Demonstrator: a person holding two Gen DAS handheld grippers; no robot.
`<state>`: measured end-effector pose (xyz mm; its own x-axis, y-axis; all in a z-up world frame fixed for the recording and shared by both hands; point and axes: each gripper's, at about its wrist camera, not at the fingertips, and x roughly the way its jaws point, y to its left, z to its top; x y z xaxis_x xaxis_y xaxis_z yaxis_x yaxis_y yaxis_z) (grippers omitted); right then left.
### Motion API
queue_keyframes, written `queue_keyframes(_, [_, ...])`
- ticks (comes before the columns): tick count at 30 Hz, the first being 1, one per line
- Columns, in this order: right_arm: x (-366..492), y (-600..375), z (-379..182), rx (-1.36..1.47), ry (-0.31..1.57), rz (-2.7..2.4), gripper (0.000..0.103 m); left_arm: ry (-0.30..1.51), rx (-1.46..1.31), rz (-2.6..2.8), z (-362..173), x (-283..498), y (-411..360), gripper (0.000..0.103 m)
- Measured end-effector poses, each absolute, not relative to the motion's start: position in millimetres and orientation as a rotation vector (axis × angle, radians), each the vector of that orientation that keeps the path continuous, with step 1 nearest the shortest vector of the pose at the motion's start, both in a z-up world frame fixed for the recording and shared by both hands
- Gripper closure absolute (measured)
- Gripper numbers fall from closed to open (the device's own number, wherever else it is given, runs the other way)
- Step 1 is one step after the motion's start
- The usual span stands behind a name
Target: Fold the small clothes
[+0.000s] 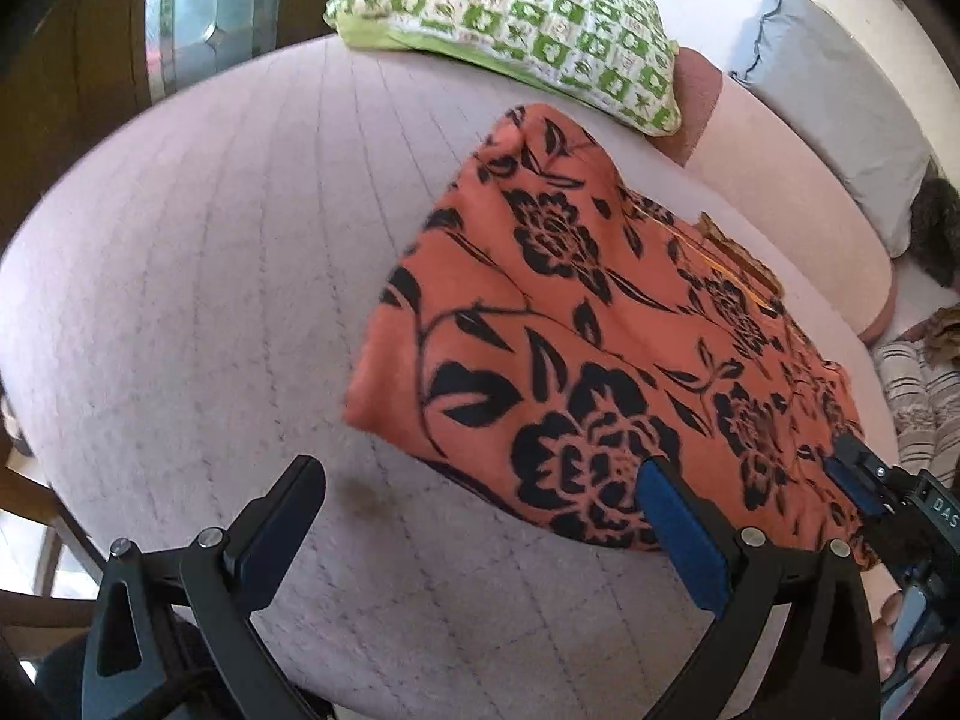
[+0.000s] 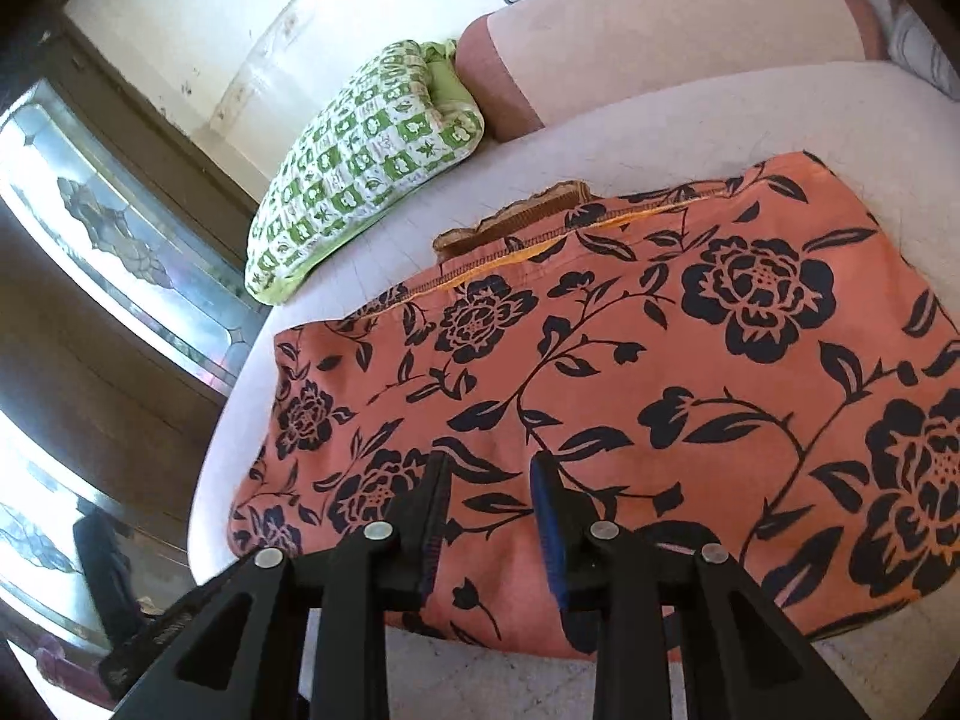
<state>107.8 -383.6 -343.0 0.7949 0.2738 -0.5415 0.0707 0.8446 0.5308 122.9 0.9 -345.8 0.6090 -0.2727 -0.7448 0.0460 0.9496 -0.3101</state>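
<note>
An orange garment with black flowers (image 1: 576,324) lies folded on the pale quilted mattress (image 1: 210,276). It fills the right wrist view (image 2: 630,372), with a stitched hem and a brown trim along its far edge. My left gripper (image 1: 480,480) is open and empty, its fingers spread over the garment's near left corner and the bare mattress. My right gripper (image 2: 489,474) hovers over the garment's near edge with its jaws apart, holding nothing. Its tip shows in the left wrist view (image 1: 852,480) at the garment's right corner.
A green and white checked pillow (image 1: 516,30) lies beyond the garment, also seen in the right wrist view (image 2: 366,168). A pink bolster (image 1: 780,180) and a grey cushion (image 1: 840,102) lie at the right. A wooden door with glass panes (image 2: 120,228) stands at the left.
</note>
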Motion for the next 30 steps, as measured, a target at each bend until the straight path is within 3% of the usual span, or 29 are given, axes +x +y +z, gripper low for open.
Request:
queue_keyframes(9, [118, -380, -351, 0.610, 0.701, 0.161, 0.072, 0.922, -0.396, -0.247, -346, 132, -3, 0.001])
queue_keyframes(12, [122, -377, -352, 0.608, 0.712, 0.186, 0.072, 0.903, -0.425, -0.233, -343, 141, -2, 0.012])
queue_keyframes(15, [130, -374, -360, 0.601, 0.750, 0.186, 0.072, 0.881, -0.461, -0.254, -340, 151, -1, 0.017])
queue_keyframes(22, [139, -373, -374, 0.585, 0.718, 0.173, 0.072, 0.822, -0.381, -0.300, -331, 159, -19, 0.017])
queue_keyframes(30, [132, -360, -373, 0.478, 0.669, 0.144, 0.072, 0.904, -0.577, -0.305, -341, 174, 5, 0.018])
